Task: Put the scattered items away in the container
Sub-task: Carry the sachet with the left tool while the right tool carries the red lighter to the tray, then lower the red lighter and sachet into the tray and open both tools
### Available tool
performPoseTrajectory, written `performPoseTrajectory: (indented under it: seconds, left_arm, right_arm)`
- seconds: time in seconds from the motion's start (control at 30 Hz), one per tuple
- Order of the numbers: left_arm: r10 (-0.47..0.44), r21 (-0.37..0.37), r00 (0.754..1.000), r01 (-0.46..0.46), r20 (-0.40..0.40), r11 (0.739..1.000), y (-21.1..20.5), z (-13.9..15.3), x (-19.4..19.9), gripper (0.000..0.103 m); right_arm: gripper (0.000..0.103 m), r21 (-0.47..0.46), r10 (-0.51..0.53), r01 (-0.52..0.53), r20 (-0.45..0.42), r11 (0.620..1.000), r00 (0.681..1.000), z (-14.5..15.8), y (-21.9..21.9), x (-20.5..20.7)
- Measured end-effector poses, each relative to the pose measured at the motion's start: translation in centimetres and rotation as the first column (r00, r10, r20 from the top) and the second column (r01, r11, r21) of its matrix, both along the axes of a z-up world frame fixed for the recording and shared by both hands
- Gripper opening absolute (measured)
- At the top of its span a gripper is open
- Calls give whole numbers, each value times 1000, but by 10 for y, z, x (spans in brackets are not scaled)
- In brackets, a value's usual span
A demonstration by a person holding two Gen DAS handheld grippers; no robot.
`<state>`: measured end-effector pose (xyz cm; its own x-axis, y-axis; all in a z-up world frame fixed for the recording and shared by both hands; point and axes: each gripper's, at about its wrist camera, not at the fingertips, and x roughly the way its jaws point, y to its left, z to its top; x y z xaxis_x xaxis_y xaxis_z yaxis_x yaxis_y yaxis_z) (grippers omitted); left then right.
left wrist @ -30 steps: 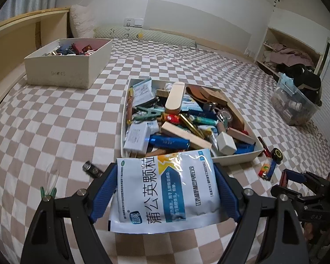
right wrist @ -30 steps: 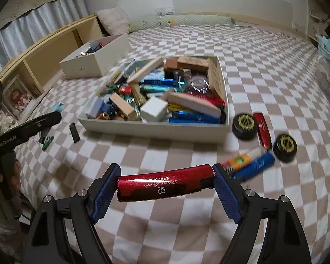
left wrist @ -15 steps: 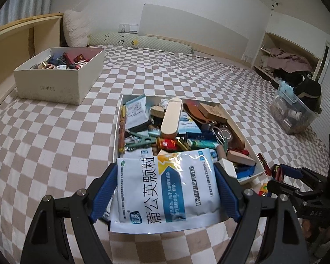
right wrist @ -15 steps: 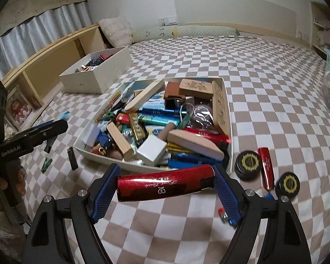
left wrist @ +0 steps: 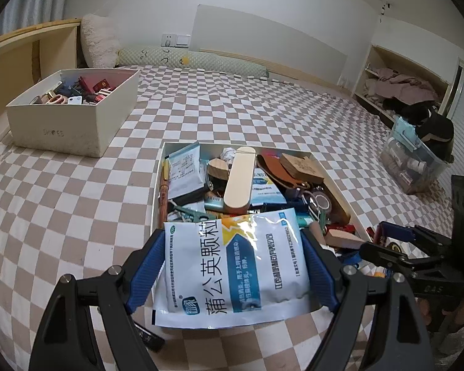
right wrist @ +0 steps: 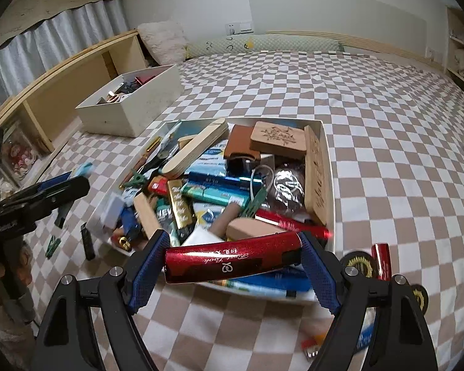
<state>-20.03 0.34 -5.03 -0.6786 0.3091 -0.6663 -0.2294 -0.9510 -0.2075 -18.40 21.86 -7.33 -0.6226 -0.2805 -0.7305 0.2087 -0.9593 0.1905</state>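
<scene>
Between the left gripper's fingers, pinched by its side edges, hangs a medicine sachet: light, floppy, slick foil. The right gripper's fingers clamp a rigid, glossy red case endwise. Both sit just short of the crowded tray on the bed.

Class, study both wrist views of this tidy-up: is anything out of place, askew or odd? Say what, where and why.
Yes. The shallow white tray is heaped, with wooden pieces leaning at angles. Items lie loose on the checked bedcover: two black round discs and a red tube right of the tray, a small black stick and green clip left of it.
</scene>
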Motion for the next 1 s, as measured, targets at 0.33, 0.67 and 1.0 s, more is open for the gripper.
performPoseTrajectory:
  seconds: [0.33,0.67,1.0]
  left_arm:
    - [14,-3,1000,-14,0,1000,-13,-1,-9,84]
    - [12,0,1000,-12,7,1000,-16,-4,-12,84]
    - [6,-15,1000,-6,7,1000,-18,-4,-16,84]
  right_arm:
    - [84,-24,-11,12,27,1000,1000,-14,-5,-34]
    - [84,-12,12,-12,10,1000,1000,-15,7,-71]
    - [84,258,425,-448,145,856,894,-30,-12,-98]
